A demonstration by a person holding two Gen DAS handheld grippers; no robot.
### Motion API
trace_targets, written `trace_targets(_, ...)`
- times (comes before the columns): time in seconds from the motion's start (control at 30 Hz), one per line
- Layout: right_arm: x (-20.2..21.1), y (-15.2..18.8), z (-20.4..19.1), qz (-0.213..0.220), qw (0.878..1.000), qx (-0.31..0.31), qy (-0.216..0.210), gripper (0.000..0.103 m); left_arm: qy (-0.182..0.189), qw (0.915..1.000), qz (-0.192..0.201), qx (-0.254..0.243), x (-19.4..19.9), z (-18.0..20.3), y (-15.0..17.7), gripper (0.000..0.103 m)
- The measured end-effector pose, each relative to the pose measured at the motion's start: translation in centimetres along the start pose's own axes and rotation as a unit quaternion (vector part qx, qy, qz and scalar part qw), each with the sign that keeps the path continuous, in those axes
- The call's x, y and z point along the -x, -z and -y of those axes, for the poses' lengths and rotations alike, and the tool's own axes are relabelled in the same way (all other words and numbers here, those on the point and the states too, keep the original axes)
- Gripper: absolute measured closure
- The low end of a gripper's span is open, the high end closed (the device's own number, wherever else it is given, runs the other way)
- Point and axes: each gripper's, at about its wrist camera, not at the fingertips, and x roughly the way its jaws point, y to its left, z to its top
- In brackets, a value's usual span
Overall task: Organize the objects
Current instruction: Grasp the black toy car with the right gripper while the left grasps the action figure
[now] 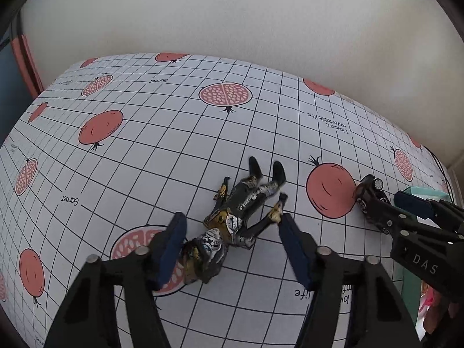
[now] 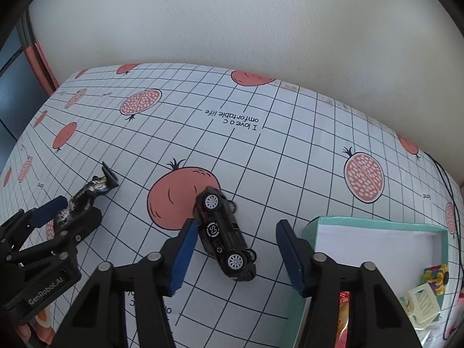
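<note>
A dark action figure [image 1: 232, 220] with gold and silver markings lies flat on the pomegranate-print tablecloth [image 1: 174, 145], head toward me. My left gripper [image 1: 232, 250] is open with its blue pads on either side of the figure's head and torso. A black toy car [image 2: 224, 237] lies on its side with white wheels showing. My right gripper [image 2: 232, 258] is open around it; its left pad touches or nearly touches the car. The car [image 1: 369, 203] and right gripper [image 1: 406, 211] also show in the left wrist view. The figure [image 2: 84, 200] and left gripper [image 2: 66, 211] show in the right wrist view.
A mint-green box [image 2: 377, 226] with a white inside stands at the right, holding a cream toy chair [image 2: 422, 304] and a yellow-and-blue toy [image 2: 435, 275]. A white wall [image 2: 232, 23] rises behind the table. A black cable [image 2: 452, 203] runs along the table's right edge.
</note>
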Motion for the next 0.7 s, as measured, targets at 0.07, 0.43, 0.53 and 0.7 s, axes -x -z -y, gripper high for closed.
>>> trace_targets(0.07,-0.1,0.0,-0.1,-0.003,1.000,0.001,0.000,0.055,0.002,1.0000,-0.001,-0.001,0.0,0.1,0.0,0.041)
trace_targets(0.43,-0.6,0.3,-0.6,-0.019,1.000,0.003,-0.011,0.071,0.005,0.9998,0.000,-0.021,0.1,0.9,0.1,0.050)
trace_targets(0.53,-0.5,0.4,-0.7,-0.022,1.000,0.005,-0.011,0.071,0.004,0.9997,0.001,-0.023,0.1,0.9,0.2,0.050)
trace_targets(0.7,0.3,0.5,-0.7,-0.019,1.000,0.002,-0.019,0.071,0.002,0.9995,0.004,-0.030,0.2,1.3,0.3,0.055)
